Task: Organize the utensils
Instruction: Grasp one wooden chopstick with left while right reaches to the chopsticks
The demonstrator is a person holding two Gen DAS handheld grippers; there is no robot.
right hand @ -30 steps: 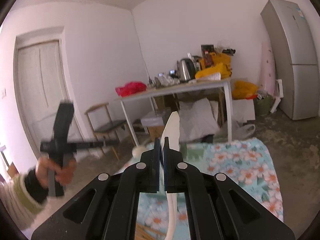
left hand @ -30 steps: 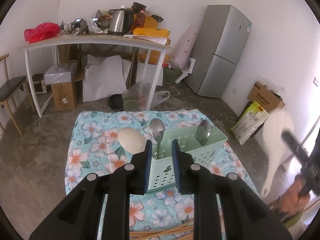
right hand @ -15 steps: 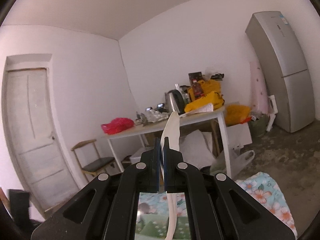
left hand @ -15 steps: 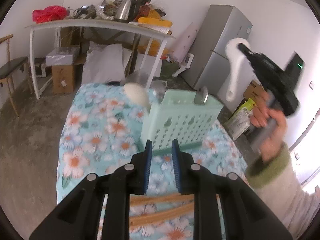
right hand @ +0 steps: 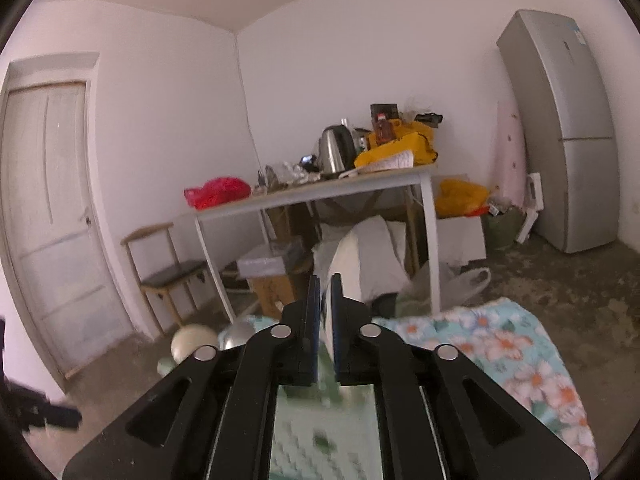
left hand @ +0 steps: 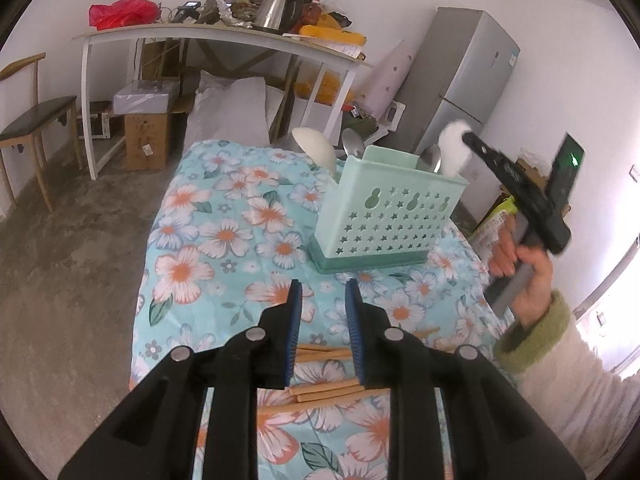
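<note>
Two blue-padded left tongs [left hand: 320,304] are seen parted and empty above wooden chopsticks [left hand: 324,390] near the green caddy [left hand: 384,208] on the floral bench [left hand: 224,236], while the right tongs [right hand: 326,300] are seen nearly closed on a white spatula [right hand: 347,264] above the caddy.

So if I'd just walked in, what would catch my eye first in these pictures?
Probably the mint-green utensil caddy standing on the flowery blue tablecloth, with spoons poking out of its top. At its right end the right gripper holds a white rice paddle over it, while the left gripper hovers open and empty above a bundle of wooden chopsticks in the foreground.
</note>
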